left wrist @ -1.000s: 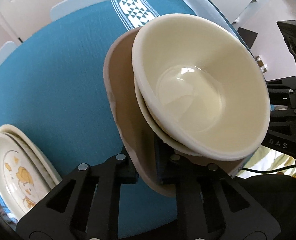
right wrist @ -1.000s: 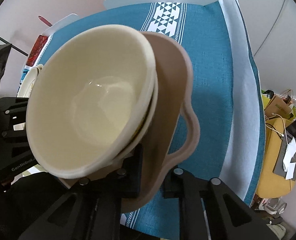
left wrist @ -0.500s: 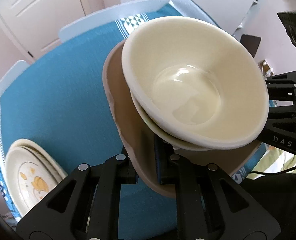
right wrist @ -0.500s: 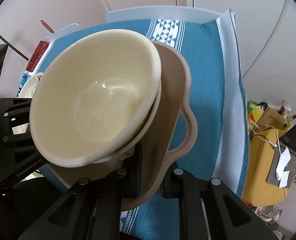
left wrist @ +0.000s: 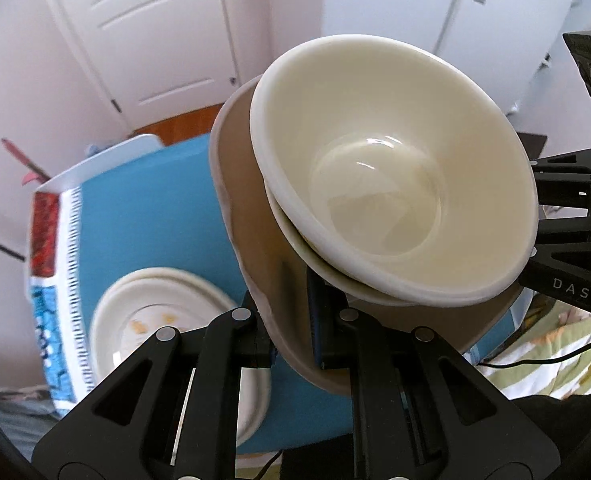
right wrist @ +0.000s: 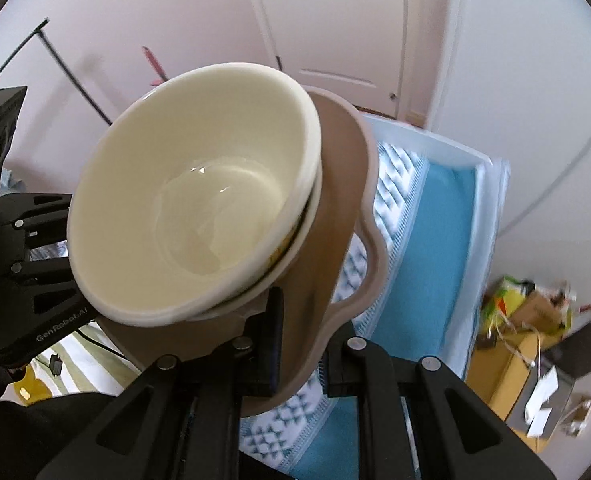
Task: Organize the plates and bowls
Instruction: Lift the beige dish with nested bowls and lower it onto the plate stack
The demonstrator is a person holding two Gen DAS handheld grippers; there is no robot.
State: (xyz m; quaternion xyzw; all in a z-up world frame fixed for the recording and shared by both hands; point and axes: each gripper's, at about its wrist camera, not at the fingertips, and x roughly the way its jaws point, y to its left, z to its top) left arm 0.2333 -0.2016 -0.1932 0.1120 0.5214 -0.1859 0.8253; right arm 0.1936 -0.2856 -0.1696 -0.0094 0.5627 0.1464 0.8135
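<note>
A tan wavy-rimmed plate [left wrist: 247,208] carries two nested cream bowls [left wrist: 391,168]. My left gripper [left wrist: 293,320] is shut on the plate's near rim. In the right wrist view my right gripper [right wrist: 301,336] is shut on the opposite rim of the same plate [right wrist: 343,216], with the bowls [right wrist: 199,216] on it. The plate is held in the air above the teal tablecloth [left wrist: 147,208], tilted. A stack of cream plates with a yellow print [left wrist: 155,312] lies on the table below left.
The table has a white edge [right wrist: 447,148] and a patterned cloth border [right wrist: 395,176]. A white door [left wrist: 151,32] and walls stand behind. A cardboard box with clutter [right wrist: 535,332] sits on the floor at right.
Both grippers have lifted the plate with the bowls well above the table and tipped upward; the door and walls now fill the background, and the plate stack has shifted closer under the left gripper.
</note>
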